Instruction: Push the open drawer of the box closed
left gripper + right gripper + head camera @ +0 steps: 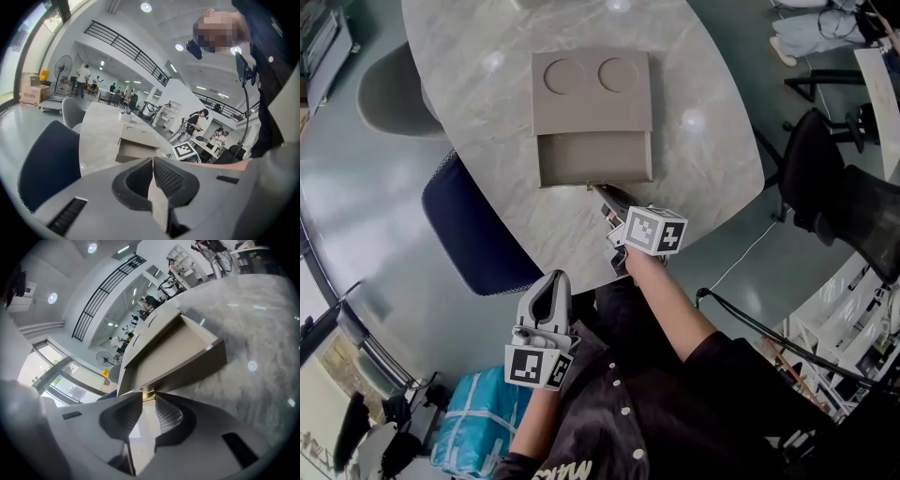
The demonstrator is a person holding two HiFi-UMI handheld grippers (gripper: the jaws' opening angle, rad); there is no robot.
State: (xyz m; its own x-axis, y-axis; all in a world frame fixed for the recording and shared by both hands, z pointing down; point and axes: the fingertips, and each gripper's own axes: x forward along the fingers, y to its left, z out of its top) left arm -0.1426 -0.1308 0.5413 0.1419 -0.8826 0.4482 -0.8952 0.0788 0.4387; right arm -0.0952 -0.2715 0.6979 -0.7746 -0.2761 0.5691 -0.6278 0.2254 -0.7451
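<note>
Here we are in a large bright hall with a glossy grey floor point(356, 206) and a balcony railing point(126, 47) high on the far wall. The light marble-patterned table point(487, 122) is rounded. The box point(592, 98) stands near its middle. To the left of the box a grey chair point(389, 89) is pushed under the table's edge, and left of the box and nearer to us is a dark blue chair point(473, 234). Black chairs point(811, 169) stand on the floor well to the right of the box.

The box is beige and lies flat, with two shallow round hollows point(564, 75) side by side in its top, both bare. Its drawer point(593, 159) is pulled out of the side of the box that faces us. The front wall of the drawer looks toward us, and its long side runs left to right, parallel to that side of the box. Inside the drawer we see only its plain bottom.

The right gripper point(598, 190) reaches to the middle of the drawer's front wall, on our side of the box. In the right gripper view a small brass knob point(148, 392) sits between its jaw tips, and the jaws grasp it. The left gripper point(549, 281) hangs off the table's near edge, well apart from the box, with its jaws pressed together on nothing.
</note>
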